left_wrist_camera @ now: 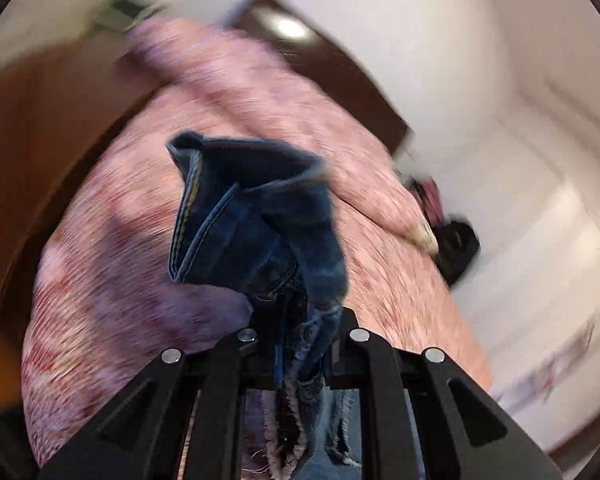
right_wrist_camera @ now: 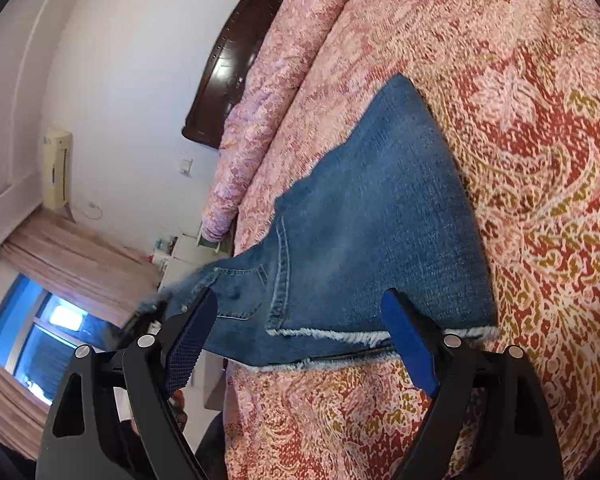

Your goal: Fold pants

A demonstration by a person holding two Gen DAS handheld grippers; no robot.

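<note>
The pants are blue denim jeans with frayed hems [right_wrist_camera: 372, 232], lying partly folded on a pink and red patterned bedspread [right_wrist_camera: 520, 120]. My right gripper [right_wrist_camera: 300, 340] is open, its blue-padded fingers [right_wrist_camera: 408, 340] spread just above the frayed hem edge, holding nothing. My left gripper [left_wrist_camera: 300, 328] is shut on a bunched dark part of the jeans [left_wrist_camera: 252, 216], lifted above the bedspread [left_wrist_camera: 120, 280]; the left wrist view is motion-blurred. The left gripper also shows, blurred, at the jeans' far end in the right wrist view [right_wrist_camera: 148, 312].
A dark wooden headboard [right_wrist_camera: 228, 68] and a rolled pink quilt [right_wrist_camera: 268, 92] lie at the bed's head. A white wall, air conditioner [right_wrist_camera: 56, 168], curtains [right_wrist_camera: 80, 264] and window [right_wrist_camera: 40, 320] stand beyond the bed's edge.
</note>
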